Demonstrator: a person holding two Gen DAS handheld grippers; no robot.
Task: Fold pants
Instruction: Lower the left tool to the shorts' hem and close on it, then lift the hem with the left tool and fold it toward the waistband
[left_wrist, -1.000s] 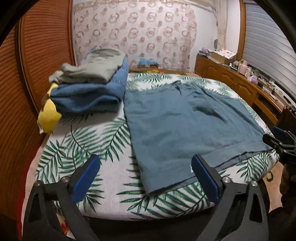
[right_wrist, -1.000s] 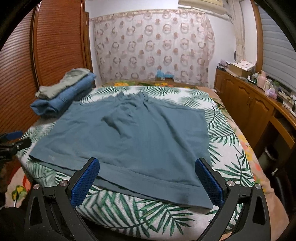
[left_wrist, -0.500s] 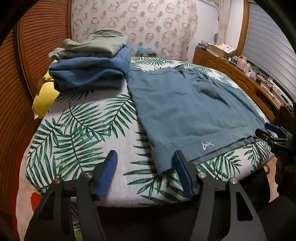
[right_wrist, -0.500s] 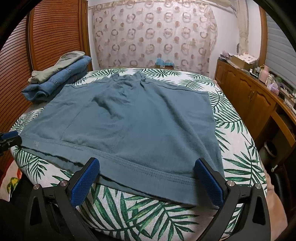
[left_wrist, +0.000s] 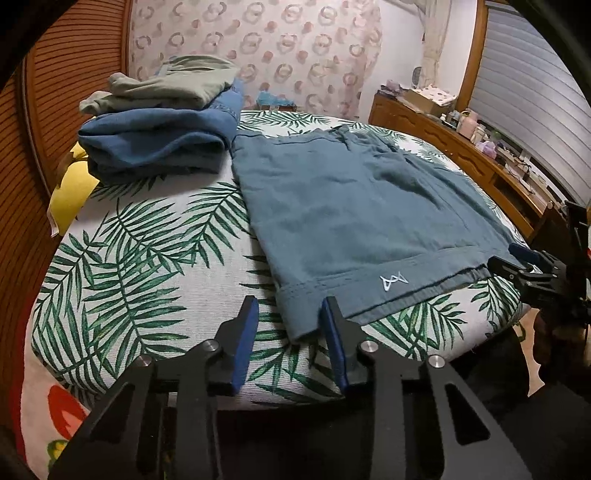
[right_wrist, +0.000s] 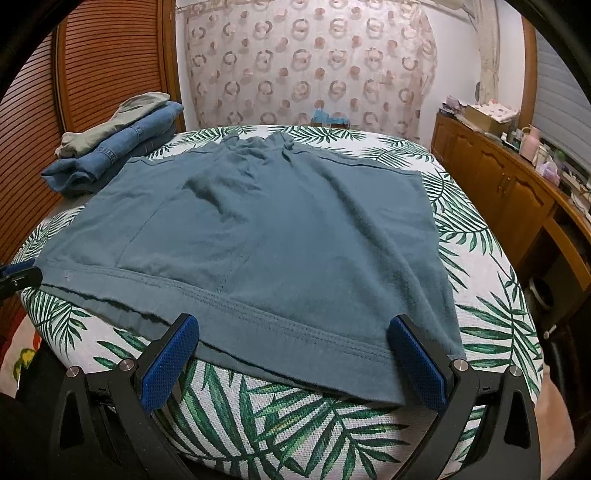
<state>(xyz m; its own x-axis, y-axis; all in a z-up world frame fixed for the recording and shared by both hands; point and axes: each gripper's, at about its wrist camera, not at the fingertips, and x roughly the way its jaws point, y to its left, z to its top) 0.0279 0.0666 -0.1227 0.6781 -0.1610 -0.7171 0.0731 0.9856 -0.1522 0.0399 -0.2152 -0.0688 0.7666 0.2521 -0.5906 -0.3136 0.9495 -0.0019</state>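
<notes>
- Pants (right_wrist: 280, 243) lie flat on the bed (right_wrist: 491, 302)
- Left hand-held gripper (left_wrist: 290, 317) half open around the near left corner, not gripping
- Right hand-held gripper (right_wrist: 291, 336) wide open at the near hem

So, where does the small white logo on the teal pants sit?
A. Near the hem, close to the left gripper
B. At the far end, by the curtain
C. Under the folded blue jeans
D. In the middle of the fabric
A: in the left wrist view the white logo sits on the teal pants just above the near hem, a little beyond the left gripper.
</notes>
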